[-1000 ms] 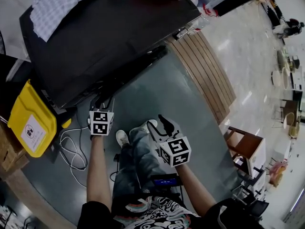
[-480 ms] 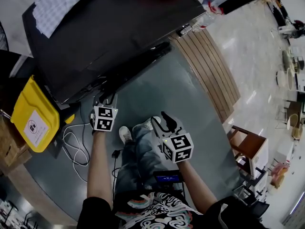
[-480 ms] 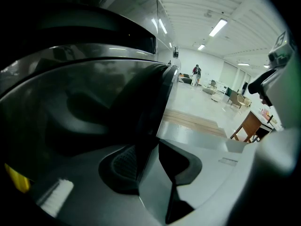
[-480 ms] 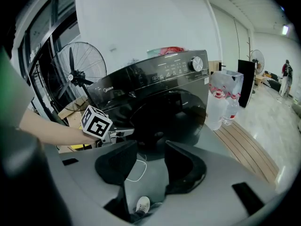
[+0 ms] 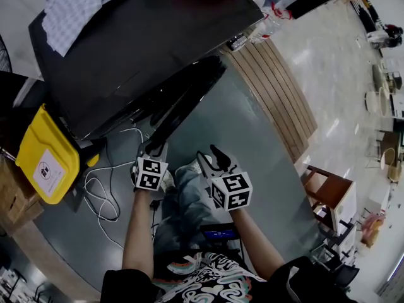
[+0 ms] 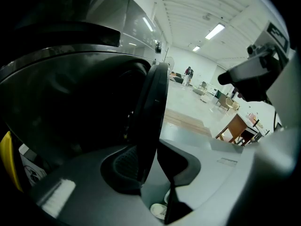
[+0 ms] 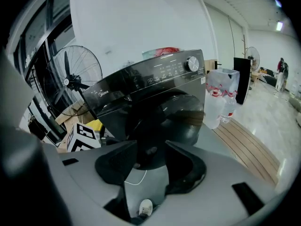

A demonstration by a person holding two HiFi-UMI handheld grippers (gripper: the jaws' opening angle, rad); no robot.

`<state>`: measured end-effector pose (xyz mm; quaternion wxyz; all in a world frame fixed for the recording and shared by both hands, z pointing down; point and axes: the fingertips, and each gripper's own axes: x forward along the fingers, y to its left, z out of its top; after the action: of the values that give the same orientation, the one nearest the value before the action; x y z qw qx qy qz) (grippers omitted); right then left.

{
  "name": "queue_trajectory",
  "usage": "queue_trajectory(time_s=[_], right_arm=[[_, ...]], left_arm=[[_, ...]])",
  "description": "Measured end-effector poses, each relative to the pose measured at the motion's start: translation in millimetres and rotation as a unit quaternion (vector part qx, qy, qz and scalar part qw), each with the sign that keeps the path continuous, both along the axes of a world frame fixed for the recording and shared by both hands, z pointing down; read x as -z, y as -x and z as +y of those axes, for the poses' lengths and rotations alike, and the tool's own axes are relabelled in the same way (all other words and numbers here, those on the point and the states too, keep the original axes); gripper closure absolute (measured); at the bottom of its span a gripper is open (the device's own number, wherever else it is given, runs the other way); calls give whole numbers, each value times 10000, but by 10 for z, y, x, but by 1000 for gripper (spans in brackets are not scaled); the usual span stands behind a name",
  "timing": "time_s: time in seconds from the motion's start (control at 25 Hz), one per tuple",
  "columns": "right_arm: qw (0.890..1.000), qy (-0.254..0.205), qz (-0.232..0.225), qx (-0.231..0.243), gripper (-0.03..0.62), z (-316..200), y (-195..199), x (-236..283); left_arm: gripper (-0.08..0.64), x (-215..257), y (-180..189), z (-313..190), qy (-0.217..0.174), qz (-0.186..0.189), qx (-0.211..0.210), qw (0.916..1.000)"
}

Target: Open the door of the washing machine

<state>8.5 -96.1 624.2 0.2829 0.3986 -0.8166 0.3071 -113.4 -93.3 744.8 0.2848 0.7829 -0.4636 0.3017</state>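
Open hall, grey floor (image 5: 252,137). Washing machine (image 5: 139,43) door (image 6: 153,107) ajar. Left tool (image 6: 149,159), jaws just closing, pinches the door rim. Right tool (image 7: 150,157) wide, empty. Risk: rim slips out mid-swing.

Clamped between the jaws of the grey left gripper (image 6: 149,161), which have just been closing: the edge of the round black door (image 6: 153,107), swung partly out from the black front-loading washing machine (image 6: 70,13). Yellow container (image 6: 5,164) at far left.
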Motion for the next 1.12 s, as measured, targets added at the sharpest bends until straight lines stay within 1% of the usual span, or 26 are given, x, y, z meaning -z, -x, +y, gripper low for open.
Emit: queue_trajectory(time_s=[0.16, 0.28, 0.4, 0.44, 0.52, 0.56, 0.6, 0.72, 0.88, 0.96, 1.12], right_arm=[[9999, 15, 12, -139, 408, -51, 21, -33], [9998, 8, 109, -190, 408, -95, 68, -98], [9993, 19, 260, -269, 405, -122, 39, -177], [9990, 37, 320, -310, 400, -128, 14, -208], [9982, 93, 427, -402, 393, -140, -43, -267], [9977, 132, 508, -431, 388, -139, -72, -302], [9969, 177, 626, -433, 390, -128, -101, -345], [9948, 247, 925, -344, 416, -88, -173, -441], [9957, 305, 820, -308, 433, -55, -306, -449], [9952, 363, 858, -301, 436, -19, -415, -456], [9933, 356, 1003, -458, 451, 13, -650, -467]], left_arm=[[457, 12, -402, 236, 144, 78, -284, 9995], [449, 21, -684, 369, 202, 155, -547, 9982], [445, 44, -930, 490, 304, 332, -874, 9952], [409, 65, -974, 517, 311, 426, -924, 9943], [360, 109, -1014, 560, 309, 605, -987, 9928], [341, 129, -1016, 583, 312, 667, -1020, 9921], [340, 153, -1003, 601, 303, 715, -1029, 9917], [350, 275, -888, 589, 208, 884, -839, 9923], [360, 427, -718, 463, 29, 970, -471, 9942], [369, 478, -686, 411, -27, 1025, -318, 9942], [376, 588, -645, 269, -213, 960, -208, 9949]])
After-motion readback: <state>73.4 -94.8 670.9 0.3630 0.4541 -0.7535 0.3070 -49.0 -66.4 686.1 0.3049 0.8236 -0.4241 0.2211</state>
